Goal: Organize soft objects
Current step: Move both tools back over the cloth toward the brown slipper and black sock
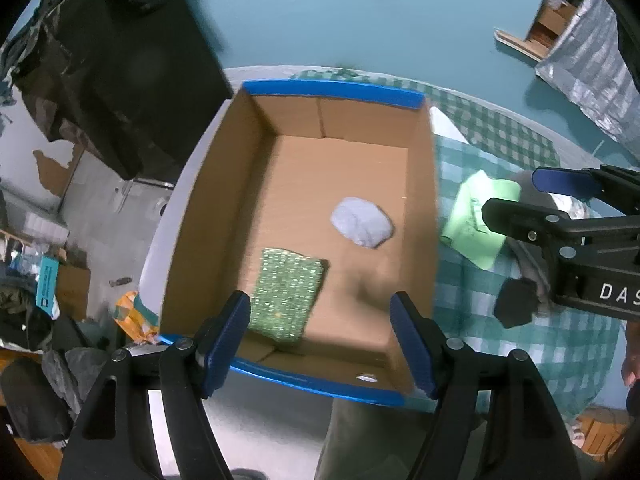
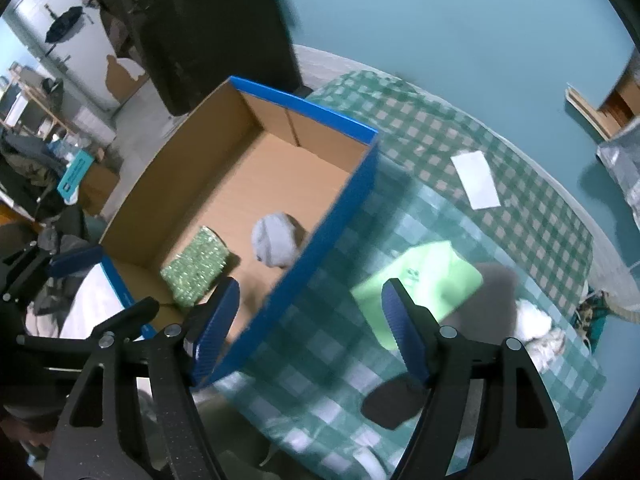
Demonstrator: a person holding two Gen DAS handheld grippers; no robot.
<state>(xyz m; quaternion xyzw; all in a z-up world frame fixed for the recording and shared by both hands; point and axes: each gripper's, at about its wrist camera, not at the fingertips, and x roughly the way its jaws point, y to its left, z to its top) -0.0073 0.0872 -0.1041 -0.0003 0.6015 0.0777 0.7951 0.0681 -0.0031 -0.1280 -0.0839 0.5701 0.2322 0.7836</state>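
Observation:
An open cardboard box (image 1: 332,88) (image 2: 304,100) with a blue rim stands on a green checked tablecloth (image 2: 440,128). Inside it lie a glittery green sponge (image 1: 286,296) (image 2: 196,268) and a pale grey soft wad (image 1: 362,222) (image 2: 276,244). A light green cloth (image 1: 476,216) (image 2: 424,280) lies flat on the tablecloth just right of the box. My left gripper (image 1: 320,312) hangs open over the box's near end, with nothing between its fingers. My right gripper (image 2: 310,296) is open and empty above the box's right wall and the green cloth.
A white fluffy item (image 2: 536,328) sits at the table's right edge, and a white paper slip (image 2: 476,184) lies farther back. A tall dark cabinet (image 1: 120,60) stands behind the box on the left. The round table drops off to a teal floor.

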